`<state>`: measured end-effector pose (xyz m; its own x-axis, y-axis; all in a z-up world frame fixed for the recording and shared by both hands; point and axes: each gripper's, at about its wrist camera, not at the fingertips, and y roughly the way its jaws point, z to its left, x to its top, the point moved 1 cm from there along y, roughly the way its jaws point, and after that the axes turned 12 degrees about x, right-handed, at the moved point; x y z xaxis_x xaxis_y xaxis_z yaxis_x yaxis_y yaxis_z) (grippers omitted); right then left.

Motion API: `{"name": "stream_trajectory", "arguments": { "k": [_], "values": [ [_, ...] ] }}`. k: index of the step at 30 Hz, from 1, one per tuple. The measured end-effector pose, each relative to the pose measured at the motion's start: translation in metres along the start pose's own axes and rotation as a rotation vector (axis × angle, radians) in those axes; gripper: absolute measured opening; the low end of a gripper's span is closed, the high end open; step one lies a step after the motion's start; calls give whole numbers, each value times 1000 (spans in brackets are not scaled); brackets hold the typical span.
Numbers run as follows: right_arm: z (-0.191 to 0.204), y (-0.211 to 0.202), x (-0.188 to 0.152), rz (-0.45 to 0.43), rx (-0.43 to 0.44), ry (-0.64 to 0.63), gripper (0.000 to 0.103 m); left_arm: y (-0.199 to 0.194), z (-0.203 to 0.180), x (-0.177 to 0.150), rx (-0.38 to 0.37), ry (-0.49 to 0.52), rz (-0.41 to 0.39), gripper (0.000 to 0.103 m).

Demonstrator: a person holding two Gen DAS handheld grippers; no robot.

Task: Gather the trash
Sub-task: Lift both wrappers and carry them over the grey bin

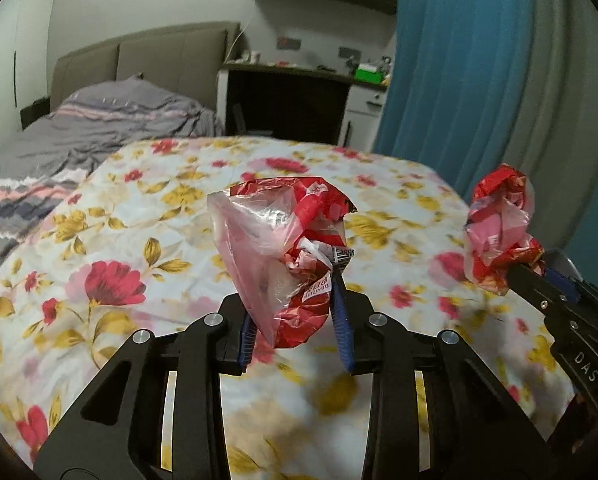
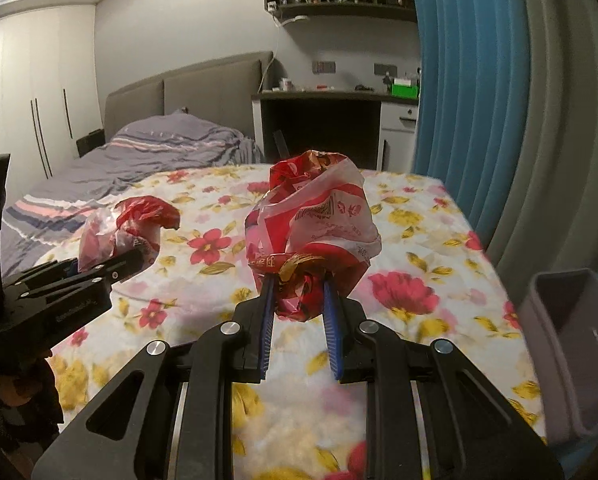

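Trash is held in both grippers above a flowered bench (image 1: 111, 216). Only the right wrist view shows a grey bin (image 2: 571, 344) at the bench's right edge. The left gripper (image 1: 299, 304) has its blue fingers (image 1: 341, 316) pinching a crumpled red-and-clear bag (image 1: 283, 240) printed with a barcode and red writing too crumpled to read. The right gripper (image 2: 297, 300) pinches a second red-and-white wrapper (image 2: 319, 224); "DAS" shows on its body. Both point forward and downward, side by side.
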<state>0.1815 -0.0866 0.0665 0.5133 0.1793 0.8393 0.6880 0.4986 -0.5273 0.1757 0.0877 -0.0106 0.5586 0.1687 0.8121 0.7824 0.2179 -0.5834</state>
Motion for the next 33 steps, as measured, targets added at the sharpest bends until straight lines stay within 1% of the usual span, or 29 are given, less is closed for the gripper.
{"name": "stream_trajectory", "arguments": {
  "k": [6,8,16,25,33],
  "values": [
    [-9,-51,-11,-57,-31,-12,24,-43,-33,-4,-55,31,-51,32],
    [-15,-64,-14,-70,-43,-7,24,-50,-44,-5,-67,44,-57,32],
    [-46,-107,-34,-95,-120,39,24,-83,-102,-12,-164,102,-89,32],
    [-93,-142,-53,-126,-207,109,24,-97,-173,-20,-263,179,-93,32],
    [-142,-161,-65,-137,-304,170,24,-94,-236,-18,-373,228,-79,32]
  ]
}}
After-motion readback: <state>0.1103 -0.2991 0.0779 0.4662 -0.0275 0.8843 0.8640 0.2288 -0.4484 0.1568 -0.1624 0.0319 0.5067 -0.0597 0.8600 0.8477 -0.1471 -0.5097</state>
